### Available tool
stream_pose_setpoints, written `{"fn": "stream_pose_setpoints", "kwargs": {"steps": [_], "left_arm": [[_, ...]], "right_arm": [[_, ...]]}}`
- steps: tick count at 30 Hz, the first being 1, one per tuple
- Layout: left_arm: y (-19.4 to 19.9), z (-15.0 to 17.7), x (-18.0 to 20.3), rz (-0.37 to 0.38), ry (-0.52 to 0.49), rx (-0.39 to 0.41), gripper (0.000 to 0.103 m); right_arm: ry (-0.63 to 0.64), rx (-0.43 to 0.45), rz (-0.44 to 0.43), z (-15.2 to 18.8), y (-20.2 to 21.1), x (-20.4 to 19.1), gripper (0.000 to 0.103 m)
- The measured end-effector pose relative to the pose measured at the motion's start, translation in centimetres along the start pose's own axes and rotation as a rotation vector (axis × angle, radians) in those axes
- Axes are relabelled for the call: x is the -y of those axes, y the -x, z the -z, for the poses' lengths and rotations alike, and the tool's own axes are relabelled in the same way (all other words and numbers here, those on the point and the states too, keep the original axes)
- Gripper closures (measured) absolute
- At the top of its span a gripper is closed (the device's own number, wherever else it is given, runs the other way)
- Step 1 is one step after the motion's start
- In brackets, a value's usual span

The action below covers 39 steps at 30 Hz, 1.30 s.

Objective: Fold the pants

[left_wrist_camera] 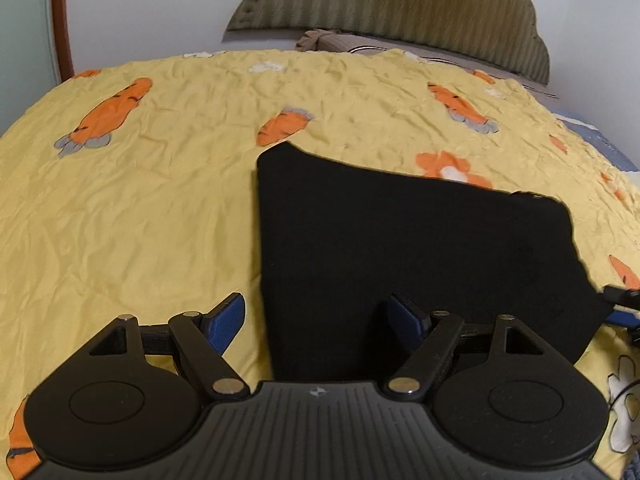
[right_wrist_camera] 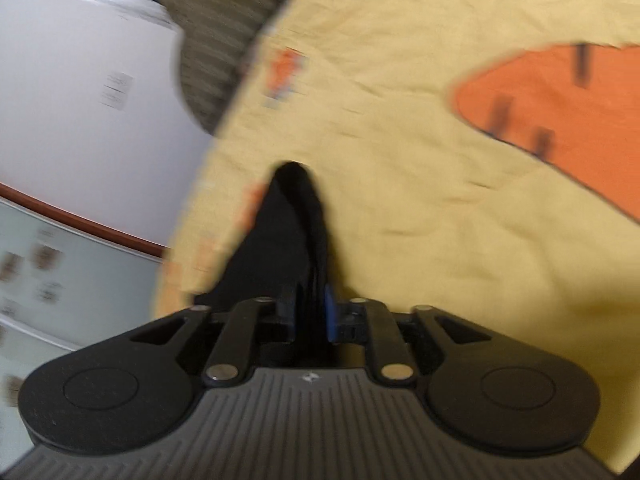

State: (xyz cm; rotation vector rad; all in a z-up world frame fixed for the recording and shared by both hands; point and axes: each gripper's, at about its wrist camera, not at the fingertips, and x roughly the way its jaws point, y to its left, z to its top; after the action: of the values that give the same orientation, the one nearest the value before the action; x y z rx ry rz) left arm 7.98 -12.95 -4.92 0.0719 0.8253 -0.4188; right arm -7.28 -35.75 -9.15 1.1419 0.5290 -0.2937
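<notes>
Down low in the left wrist view, the left gripper (left_wrist_camera: 318,320) stands spread wide, nothing between its blue ribbed pads (left_wrist_camera: 224,326); one pad hangs over the bedspread, the other over the near edge of the black folded pants (left_wrist_camera: 420,248). Those pants lie flat as a dark, roughly square slab on the wrinkled yellow bedspread printed with orange carrots (left_wrist_camera: 132,208), right of centre. At that view's far right edge a bit of the right gripper (left_wrist_camera: 622,298) shows at the pants' corner. Its own blurred view shows the right gripper (right_wrist_camera: 310,312) with its jaws narrow, a thick bunched edge of the black cloth (right_wrist_camera: 296,216) running between them; whether the pads press it I cannot tell. Beyond the bedspread stand a ribbed olive-brown padded headboard (left_wrist_camera: 400,4) and a white wall (left_wrist_camera: 152,8).
</notes>
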Motion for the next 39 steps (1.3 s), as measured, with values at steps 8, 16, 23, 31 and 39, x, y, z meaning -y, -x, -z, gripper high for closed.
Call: {"fn": "stream_pose_setpoints", "kwargs": {"steps": [8, 16, 23, 31, 39], "left_arm": [[0.2, -3.6, 1.9, 0.031, -0.009, 0.066, 0.021], [-3.3, -2.3, 2.8, -0.025, -0.114, 0.012, 0.017], [-5.5, -8.5, 1.0, -0.001, -0.031, 0.039, 0.017], [-5.2, -5.4, -0.5, 0.004, -0.007, 0.009, 0.017], [-0.6, 1.7, 1.3, -0.029, -0.200, 0.075, 0.016]], "right_arm": [[0.590, 0.215, 0.148, 1.0, 1.7, -9.4, 0.068], [0.587, -0.021, 0.101, -2.0, -10.2, -10.9, 0.081], [0.637, 0.042, 0.077, -2.4, -8.1, -13.3, 0.060], [0.729, 0.069, 0.192, -0.5, -7.9, -12.4, 0.058], [0.982, 0.025, 0.220, 7.3, -2.2, -11.3, 0.054]]}}
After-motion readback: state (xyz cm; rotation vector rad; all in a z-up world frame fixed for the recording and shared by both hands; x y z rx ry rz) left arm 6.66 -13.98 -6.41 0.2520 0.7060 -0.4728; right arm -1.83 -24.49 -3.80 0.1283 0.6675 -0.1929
